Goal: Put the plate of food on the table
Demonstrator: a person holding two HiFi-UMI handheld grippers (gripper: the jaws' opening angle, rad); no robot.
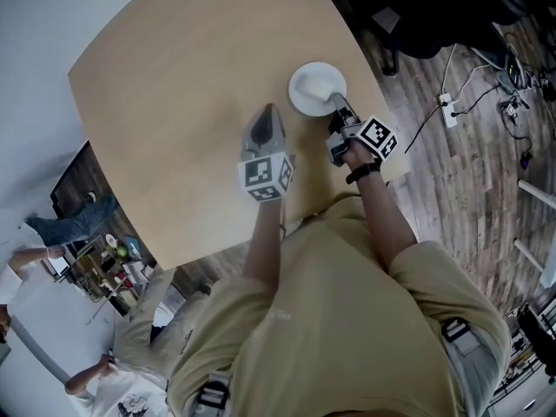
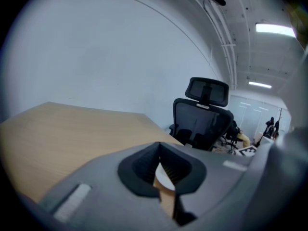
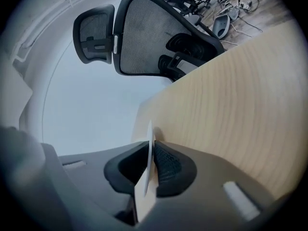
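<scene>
I am working over a big light wood table (image 1: 174, 102). It fills most of the head view. A black office chair (image 3: 144, 32) stands at the far side of it.

The white plate (image 1: 314, 85) is over the table, near the right edge. I cannot tell if it sits flat on the wood or hangs just above it. It looks pale all over, and I cannot make out any food on it.

My right gripper (image 1: 339, 111) has its two jaws pressed on the near rim of the plate. In the right gripper view the plate shows as a thin white edge pinched between the dark pads.

My left gripper (image 1: 268, 113) is beside it, over bare wood, and not touching the plate. Its jaws are pressed together at the tips with nothing between them.

I think this is the setting-down step, almost at the end. Next I should lower the plate until it lies flat. Then I should let the right jaws come apart and pull back slowly, so the rim does not catch and the plate does not tip.

I can read no words or brand names. Each gripper has a marker cube (image 1: 265, 176) with black and white squares, but no letters.
</scene>
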